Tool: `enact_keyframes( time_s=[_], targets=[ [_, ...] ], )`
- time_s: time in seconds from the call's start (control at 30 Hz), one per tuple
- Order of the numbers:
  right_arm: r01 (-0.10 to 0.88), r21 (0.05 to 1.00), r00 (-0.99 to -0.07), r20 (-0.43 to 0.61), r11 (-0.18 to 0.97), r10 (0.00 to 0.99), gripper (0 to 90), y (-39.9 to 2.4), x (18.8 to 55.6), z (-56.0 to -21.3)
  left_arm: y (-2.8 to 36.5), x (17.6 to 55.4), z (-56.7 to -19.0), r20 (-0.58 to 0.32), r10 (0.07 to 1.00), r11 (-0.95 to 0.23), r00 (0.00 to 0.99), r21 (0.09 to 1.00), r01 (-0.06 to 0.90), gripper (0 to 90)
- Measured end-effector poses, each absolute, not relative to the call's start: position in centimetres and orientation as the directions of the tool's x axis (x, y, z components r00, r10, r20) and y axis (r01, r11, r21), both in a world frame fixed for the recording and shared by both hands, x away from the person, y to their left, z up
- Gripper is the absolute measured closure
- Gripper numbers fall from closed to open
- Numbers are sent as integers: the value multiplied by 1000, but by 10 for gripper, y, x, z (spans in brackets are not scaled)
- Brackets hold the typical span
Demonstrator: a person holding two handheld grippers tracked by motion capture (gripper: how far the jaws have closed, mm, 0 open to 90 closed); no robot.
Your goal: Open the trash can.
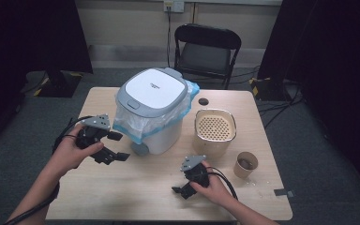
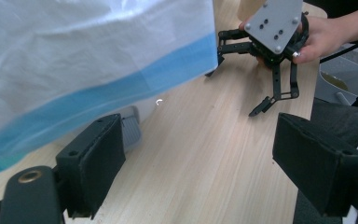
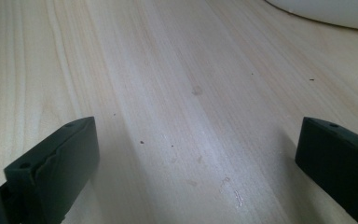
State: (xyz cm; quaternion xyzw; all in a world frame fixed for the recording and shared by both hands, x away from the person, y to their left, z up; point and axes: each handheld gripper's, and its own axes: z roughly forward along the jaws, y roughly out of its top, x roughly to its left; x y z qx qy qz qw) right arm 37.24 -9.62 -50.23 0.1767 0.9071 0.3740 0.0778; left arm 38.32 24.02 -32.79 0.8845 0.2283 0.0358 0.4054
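Both hand-held grippers, left (image 1: 115,146) and right (image 1: 182,190), gape wide, holding nothing.

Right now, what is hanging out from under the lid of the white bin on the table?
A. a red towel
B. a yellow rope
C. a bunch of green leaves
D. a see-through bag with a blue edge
D: a clear plastic bag with a blue edge spills out below the grey lid and drapes down the side of the white bin, beside the left gripper.
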Motion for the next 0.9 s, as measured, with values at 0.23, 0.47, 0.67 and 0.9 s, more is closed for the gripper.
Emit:
enact_keyframes(
  time_s=[0.23, 0.47, 0.67, 0.9],
  targets=[
    [263, 706, -925, -9, 658, 379, 0, -96, 372, -502, 238, 389, -312, -125, 426, -568, 896, 734, 372, 162],
    [263, 706, -925, -9, 658, 379, 0, -96, 372, -502, 236, 392, -301, -123, 416, -575, 901, 732, 366, 163],
    [263, 706, -925, -9, 658, 379, 0, -96, 372, -502, 234, 395, -289, -114, 415, -576, 903, 736, 357, 162],
    [263, 704, -925, -10, 660, 380, 0, -96, 372, -502, 232, 398, -281, -108, 408, -580, 907, 736, 349, 163]
  ],
)
